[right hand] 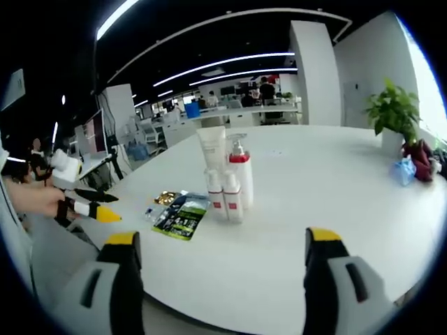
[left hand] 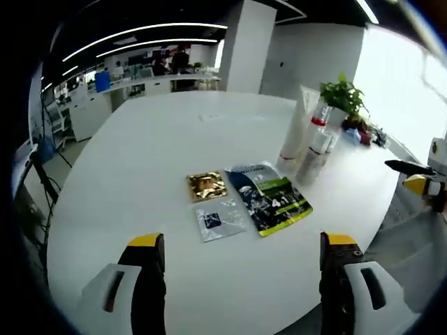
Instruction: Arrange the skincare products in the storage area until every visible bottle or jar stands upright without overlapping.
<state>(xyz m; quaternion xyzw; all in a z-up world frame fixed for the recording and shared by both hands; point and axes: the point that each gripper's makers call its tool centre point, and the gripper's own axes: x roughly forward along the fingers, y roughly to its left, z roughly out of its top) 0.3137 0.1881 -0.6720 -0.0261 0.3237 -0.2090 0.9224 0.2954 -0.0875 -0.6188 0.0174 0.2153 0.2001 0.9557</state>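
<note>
White tabletop [left hand: 140,174] is being shown as a broad, rounded surface in an open office, seen from opposite edges in the two views. In the left gripper view, the left gripper [left hand: 241,262] is being held low at the near table edge, its yellow-tipped jaws spread wide with nothing between them. Just beyond it, three flat sachets are being seen lying on the table: a gold sachet [left hand: 207,185], a small silvery sachet [left hand: 218,220] just below it, and a larger dark blue and green sachet [left hand: 271,197] beside them, all close together. Farther off and to the right, a cluster of skincare containers is being seen standing upright: a tall white tube [left hand: 298,124], a pump bottle with a red band [left hand: 320,118], and two small white bottles [left hand: 316,153] in front of it, all close beside one another. A potted green plant [left hand: 342,96] is being seen behind the cluster. At the right edge of this view, the right gripper [left hand: 419,176] is being seen entering, its yellow-tipped black jaws looking apart. In the right gripper view, the right gripper's jaws are being held wide apart and empty at the table edge, with the cluster standing near the table's middle and the sachets lying just left of it. The left gripper is being held by a hand [right hand: 31,199] at the left edge.
</note>
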